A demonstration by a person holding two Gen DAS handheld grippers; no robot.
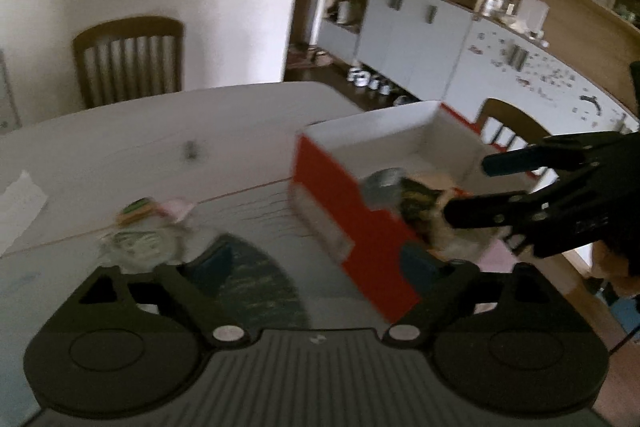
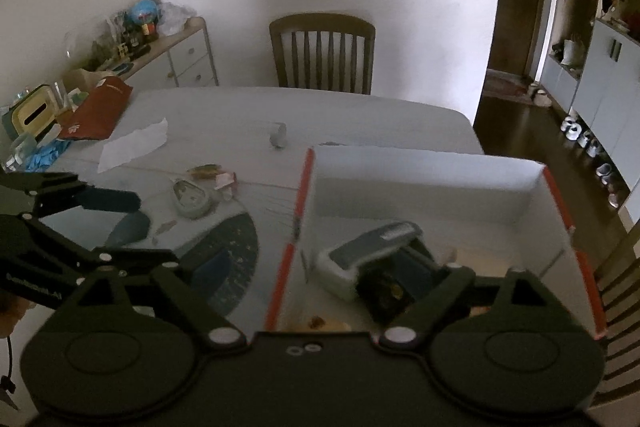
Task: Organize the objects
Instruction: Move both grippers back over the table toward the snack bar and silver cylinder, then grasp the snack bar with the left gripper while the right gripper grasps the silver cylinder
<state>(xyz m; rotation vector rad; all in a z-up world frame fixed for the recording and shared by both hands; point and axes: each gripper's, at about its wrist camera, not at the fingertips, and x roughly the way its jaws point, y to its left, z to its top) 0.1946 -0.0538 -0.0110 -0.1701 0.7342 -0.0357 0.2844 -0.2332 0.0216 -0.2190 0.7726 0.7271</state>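
Note:
An orange box (image 1: 340, 203) with a white inside (image 2: 420, 187) stands on the table at the right. In it lie a grey-and-white device (image 2: 372, 247) and a dark packet (image 2: 384, 293). My right gripper (image 2: 318, 263) hangs open over the box's left wall, holding nothing; the left wrist view shows the right gripper (image 1: 488, 187) above the box's near end. My left gripper (image 1: 318, 259) is open and empty, left of the box over a dark mat (image 1: 256, 279). The left gripper (image 2: 120, 214) sits well clear of the box.
Loose on the white table (image 2: 360, 115): a clear plastic packet (image 2: 192, 197), small snack packets (image 2: 208, 171), a pink item (image 2: 226, 181), a small grey object (image 2: 278, 137), a paper sheet (image 2: 134, 143). A chair (image 2: 322, 55) stands at the far side. Red folder (image 2: 96, 111) at left.

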